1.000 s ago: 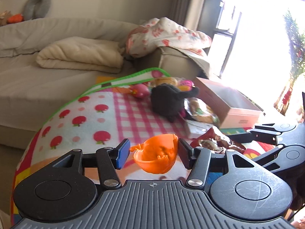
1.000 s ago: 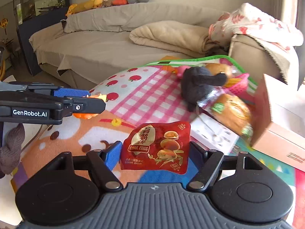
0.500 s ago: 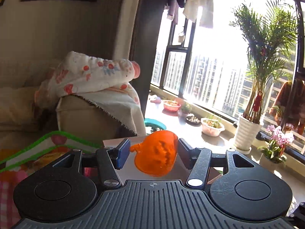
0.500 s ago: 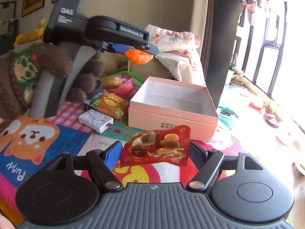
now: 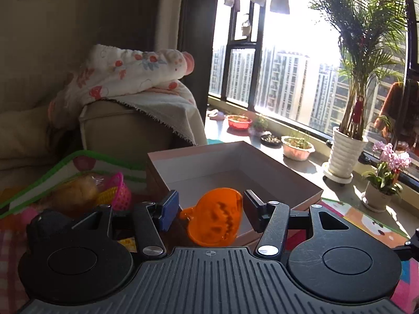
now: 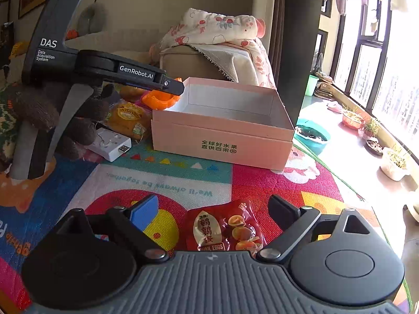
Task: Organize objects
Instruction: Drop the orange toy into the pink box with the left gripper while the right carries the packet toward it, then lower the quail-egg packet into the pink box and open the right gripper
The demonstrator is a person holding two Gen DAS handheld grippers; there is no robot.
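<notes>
My left gripper [image 5: 210, 206] is shut on an orange pumpkin-shaped plastic shell [image 5: 213, 219]. It hovers at the near left corner of the open pink box [image 5: 199, 157]. In the right wrist view the same left gripper [image 6: 170, 86] reaches in from the left, holding the orange shell [image 6: 159, 99] over the pink box's [image 6: 183, 136] left corner. My right gripper [image 6: 213, 206] is in front of that box, over the colourful mat. Its jaws are opening, and the pads stand clear of the red quail-egg packet [image 6: 225, 233], which sits low between them.
Left of the box lie a wrapped bread [image 6: 128, 117], a white plug adapter [image 6: 110, 144] and a pink toy basket [image 5: 117, 193]. A brown knitted sleeve [image 6: 34, 110] holds the left handle. Behind the box is a sofa arm with a floral blanket [image 6: 217, 28], and plant pots [image 5: 343, 154] line the window sill on the right.
Both views swung from the sofa to the pink box and window. The left gripper carried the orange shell to the box's corner. The right jaws widened and the packet slipped lower between them.
</notes>
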